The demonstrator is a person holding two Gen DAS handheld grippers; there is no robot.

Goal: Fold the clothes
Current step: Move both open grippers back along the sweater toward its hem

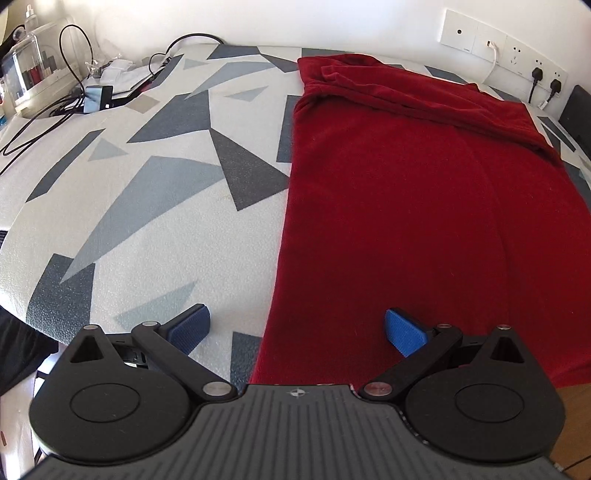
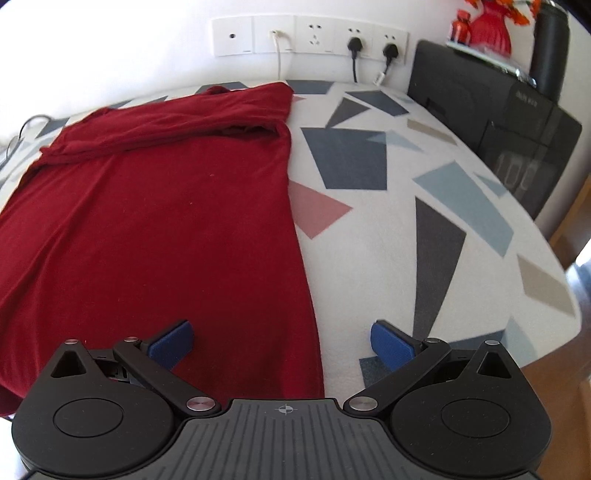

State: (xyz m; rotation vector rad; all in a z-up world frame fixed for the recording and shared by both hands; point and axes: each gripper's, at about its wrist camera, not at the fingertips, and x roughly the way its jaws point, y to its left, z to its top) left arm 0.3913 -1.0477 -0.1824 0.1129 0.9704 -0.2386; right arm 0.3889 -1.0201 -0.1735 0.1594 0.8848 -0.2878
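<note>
A red garment (image 1: 424, 206) lies spread lengthwise on a table (image 1: 147, 206) covered in a white cloth printed with grey and blue shards, its far end folded over into a rumpled band near the wall. In the left wrist view the garment fills the right half of the surface, its long left edge running straight from the near edge of the table toward the wall. The left gripper (image 1: 297, 328) hovers at the near end with its jaws wide apart, empty; one blue pad (image 1: 190, 326) sits over the bare cloth, the other over the red fabric, so the garment's left edge falls between them. Whether either pad touches the surface cannot be told.

In the right wrist view the same garment (image 2: 159, 229) occupies the left half, and the right gripper (image 2: 282, 345) straddles its right edge in the same way, jaws spread and holding nothing, left pad (image 2: 171, 343) over red fabric, right pad over the patterned cloth.

A strip of wall sockets (image 2: 310, 35) runs behind the table with two black plugs and a white cable in it. A black device (image 2: 491, 122) stands at the far right corner, and black cables (image 1: 55, 107) and a clear box (image 1: 33, 70) crowd the far left.
</note>
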